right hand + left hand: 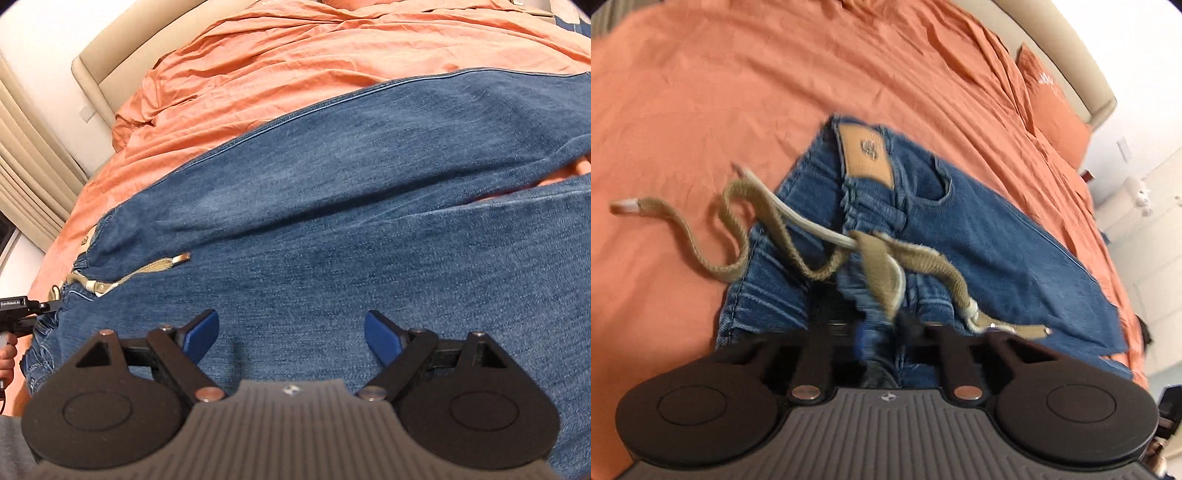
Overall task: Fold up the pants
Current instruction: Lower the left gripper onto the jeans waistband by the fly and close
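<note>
Tan patch (865,152) on jeans (979,236) shows only from left wrist.

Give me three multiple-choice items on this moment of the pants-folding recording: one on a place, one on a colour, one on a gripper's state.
1. Where do the blue jeans lie?
A. on an orange bedsheet
B. on a wooden floor
C. over a chair

2. What colour is the drawstring at the waistband?
A. red
B. tan
C. black

3. How does the right gripper stand?
A. shut on the drawstring
B. shut on a pillow
C. open above the denim

Answers:
1 A: orange sheet surrounds the jeans in both wrist views.
2 B: the cord trailing off the waistband onto the sheet is tan with pale tips.
3 C: its blue pads stand wide apart with nothing pinched between them.
</note>
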### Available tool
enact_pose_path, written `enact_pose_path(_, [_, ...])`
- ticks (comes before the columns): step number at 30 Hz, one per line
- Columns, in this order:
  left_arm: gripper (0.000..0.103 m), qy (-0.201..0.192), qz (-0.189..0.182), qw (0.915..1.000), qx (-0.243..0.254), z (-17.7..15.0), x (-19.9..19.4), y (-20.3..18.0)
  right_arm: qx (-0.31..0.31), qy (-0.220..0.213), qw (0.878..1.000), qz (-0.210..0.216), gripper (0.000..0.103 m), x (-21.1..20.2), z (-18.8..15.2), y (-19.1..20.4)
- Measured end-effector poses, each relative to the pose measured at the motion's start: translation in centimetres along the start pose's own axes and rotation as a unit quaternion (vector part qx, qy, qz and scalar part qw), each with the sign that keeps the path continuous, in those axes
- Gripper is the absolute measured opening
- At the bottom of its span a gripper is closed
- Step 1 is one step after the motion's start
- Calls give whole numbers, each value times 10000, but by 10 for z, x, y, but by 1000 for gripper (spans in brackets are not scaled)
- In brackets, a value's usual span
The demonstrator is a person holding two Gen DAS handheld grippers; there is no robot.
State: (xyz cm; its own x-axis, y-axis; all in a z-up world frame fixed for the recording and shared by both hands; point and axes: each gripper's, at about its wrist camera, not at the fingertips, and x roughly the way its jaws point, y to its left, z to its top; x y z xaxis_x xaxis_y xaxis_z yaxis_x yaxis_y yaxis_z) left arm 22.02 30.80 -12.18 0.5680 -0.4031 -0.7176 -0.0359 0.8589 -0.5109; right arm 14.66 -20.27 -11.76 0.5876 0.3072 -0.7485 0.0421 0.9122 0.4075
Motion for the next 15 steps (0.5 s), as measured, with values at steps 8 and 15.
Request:
enact_pose_path(8, [8, -642, 1484, 9842, 726, -6, -50, -57, 105, -60, 9999, 45, 82, -6, -1, -4])
enact_pose_path(15, [10, -91, 1896, 9786, 791, -9, 16, -25, 83, -6, 10000, 38, 82, -6, -1, -6])
